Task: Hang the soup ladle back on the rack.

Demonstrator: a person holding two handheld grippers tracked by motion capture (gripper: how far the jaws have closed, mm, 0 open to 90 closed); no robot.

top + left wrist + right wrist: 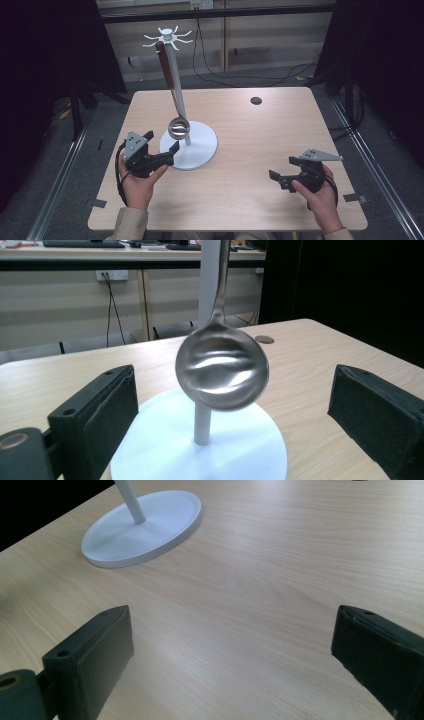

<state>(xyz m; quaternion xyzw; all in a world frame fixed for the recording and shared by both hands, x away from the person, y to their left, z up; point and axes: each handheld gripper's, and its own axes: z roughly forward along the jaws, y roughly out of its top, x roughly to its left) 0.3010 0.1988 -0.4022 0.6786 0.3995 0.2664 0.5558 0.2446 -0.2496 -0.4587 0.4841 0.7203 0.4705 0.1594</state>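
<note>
A white stand (176,75) with hooks at its top rises from a round white base (200,145) on the wooden table (250,150). From one hook hangs a ladle (178,128) with a brown handle and a steel bowl, just above the base. My left gripper (162,141) is open at the base's left edge. In the left gripper view the ladle bowl (221,367) hangs ahead between the wide-apart jaws, touching neither pad. My right gripper (282,167) stands open near the table's front right, over bare wood (260,580), with the base (150,525) farther off.
A small dark round disc (256,100) lies on the table at the far right of centre. Cables run across the floor behind the table. Dark curtains stand on both sides.
</note>
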